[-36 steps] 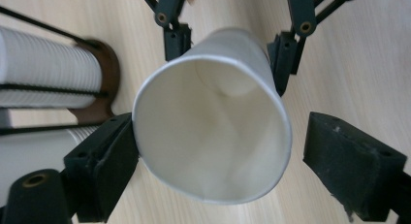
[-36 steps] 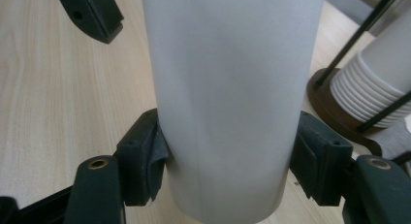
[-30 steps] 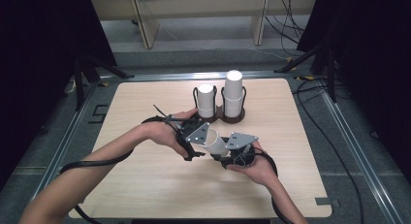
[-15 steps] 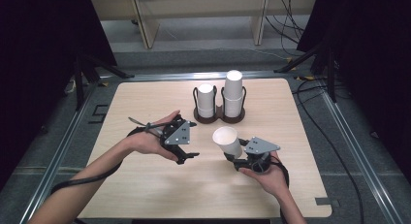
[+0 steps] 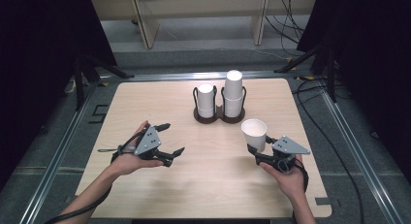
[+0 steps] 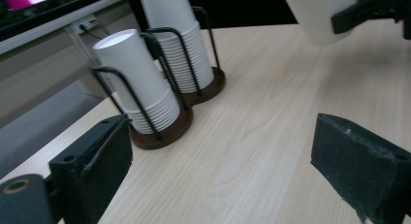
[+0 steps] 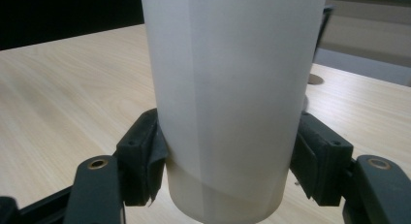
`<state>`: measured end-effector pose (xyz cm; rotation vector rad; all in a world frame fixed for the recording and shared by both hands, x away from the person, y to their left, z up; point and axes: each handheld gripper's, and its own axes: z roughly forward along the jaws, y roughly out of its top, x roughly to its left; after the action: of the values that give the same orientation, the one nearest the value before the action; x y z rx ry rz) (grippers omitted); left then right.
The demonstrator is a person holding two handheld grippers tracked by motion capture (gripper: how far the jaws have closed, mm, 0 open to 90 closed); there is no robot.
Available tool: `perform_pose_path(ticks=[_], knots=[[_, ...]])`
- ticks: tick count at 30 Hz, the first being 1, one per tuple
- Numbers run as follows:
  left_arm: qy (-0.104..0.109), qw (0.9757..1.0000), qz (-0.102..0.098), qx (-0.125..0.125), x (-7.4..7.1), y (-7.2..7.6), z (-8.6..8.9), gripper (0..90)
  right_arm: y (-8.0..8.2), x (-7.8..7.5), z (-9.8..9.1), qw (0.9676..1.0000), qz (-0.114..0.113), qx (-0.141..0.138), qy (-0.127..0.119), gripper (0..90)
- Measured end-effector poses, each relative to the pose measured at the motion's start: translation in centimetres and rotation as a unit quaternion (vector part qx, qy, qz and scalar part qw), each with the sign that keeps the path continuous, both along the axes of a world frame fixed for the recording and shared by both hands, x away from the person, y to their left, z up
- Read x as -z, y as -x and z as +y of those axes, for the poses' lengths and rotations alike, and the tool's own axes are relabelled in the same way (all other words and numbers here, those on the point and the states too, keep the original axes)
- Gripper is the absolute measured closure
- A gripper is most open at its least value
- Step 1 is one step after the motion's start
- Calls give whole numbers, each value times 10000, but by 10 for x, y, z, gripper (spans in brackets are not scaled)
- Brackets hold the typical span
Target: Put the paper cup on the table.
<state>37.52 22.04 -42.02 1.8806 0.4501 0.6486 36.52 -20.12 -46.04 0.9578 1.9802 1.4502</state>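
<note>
A white paper cup (image 5: 254,133) stands upright, mouth up, above the table at the right, and my right gripper (image 5: 257,149) is shut on its lower part. In the right gripper view both pads press the cup (image 7: 228,98) from either side. My left gripper (image 5: 170,138) hovers low over the table's left half. It is open, its jaws have just been opening, and nothing lies between them. The left gripper view looks past its fingers (image 6: 97,161) at two stacks of upside-down cups (image 6: 135,78) in a black wire holder (image 6: 167,132), with the held cup (image 6: 320,15) at top right.
The cup holder (image 5: 219,118) stands at the table's far middle, the right stack (image 5: 233,90) taller than the left (image 5: 205,99). Bare wood (image 5: 208,180) lies between the hands. Cables trail on the floor around the table.
The two grippers were close together at the table's middle. They have drawn apart: the left moved left and lower with nothing in it, the right moved right with the cup.
</note>
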Motion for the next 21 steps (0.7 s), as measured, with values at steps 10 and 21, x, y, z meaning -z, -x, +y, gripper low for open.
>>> perform_pose_path(ticks=[10,21], knots=[[638,9934,-200,-929,18,11,29,79,-3,9,-14,9989,246,361,176,354],[868,9813,-72,-1717,44,14,57,79,-9,14,-9,9978,332,501,287,354]])
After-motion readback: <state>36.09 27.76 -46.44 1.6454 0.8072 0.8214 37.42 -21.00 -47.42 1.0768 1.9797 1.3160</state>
